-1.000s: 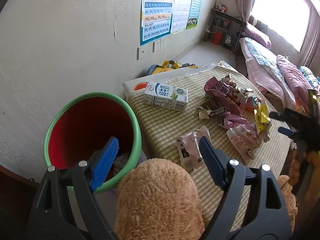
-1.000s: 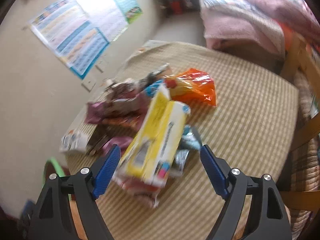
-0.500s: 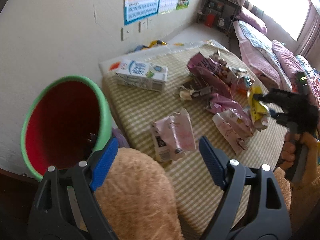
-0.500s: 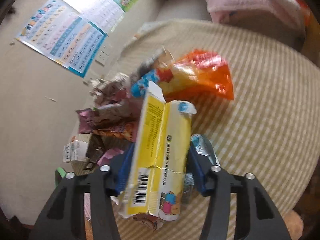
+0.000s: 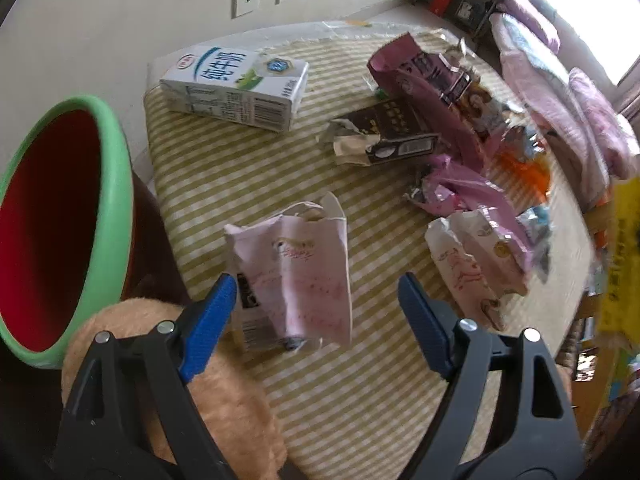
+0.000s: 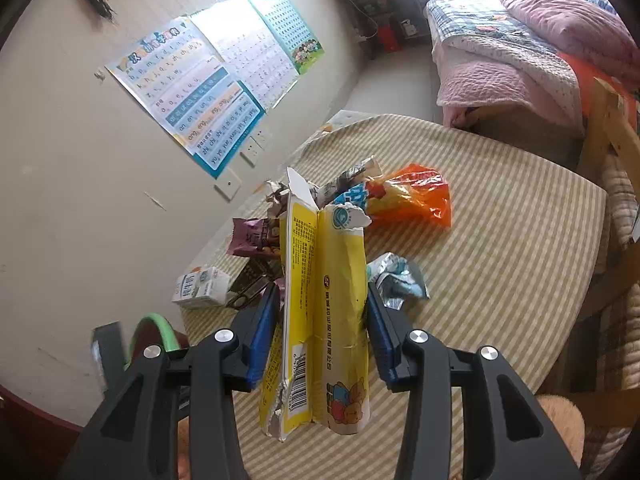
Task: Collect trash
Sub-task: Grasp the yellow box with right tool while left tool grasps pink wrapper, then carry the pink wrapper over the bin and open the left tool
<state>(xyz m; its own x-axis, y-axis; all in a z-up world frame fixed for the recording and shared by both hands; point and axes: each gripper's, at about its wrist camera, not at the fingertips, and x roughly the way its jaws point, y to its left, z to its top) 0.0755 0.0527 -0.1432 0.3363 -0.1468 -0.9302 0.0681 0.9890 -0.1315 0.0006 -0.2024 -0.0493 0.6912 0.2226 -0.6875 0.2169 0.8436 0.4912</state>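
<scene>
My right gripper (image 6: 322, 316) is shut on a flattened yellow carton (image 6: 320, 304) and holds it above the striped table (image 6: 520, 248); the carton also shows at the right edge of the left wrist view (image 5: 624, 248). My left gripper (image 5: 314, 312) is open, just over a crumpled pink carton (image 5: 296, 268) near the table's front edge. The bin (image 5: 60, 224), red inside with a green rim, stands to the left of the table. A white milk carton (image 5: 236, 86), a purple bag (image 5: 432, 84), a dark box (image 5: 392, 132) and pink wrappers (image 5: 476, 248) lie on the table.
An orange bag (image 6: 412, 200) and a crumpled silver-blue wrapper (image 6: 396, 280) lie mid-table. A tan plush toy (image 5: 172, 392) sits under my left gripper. A bed with pink bedding (image 6: 512, 48) and a wooden chair (image 6: 612, 120) stand to the right. Posters (image 6: 208, 92) hang on the wall.
My right gripper closed on the yellow carton and lifted it off the pile. My left gripper moved from over the bin to over the pink carton, still open.
</scene>
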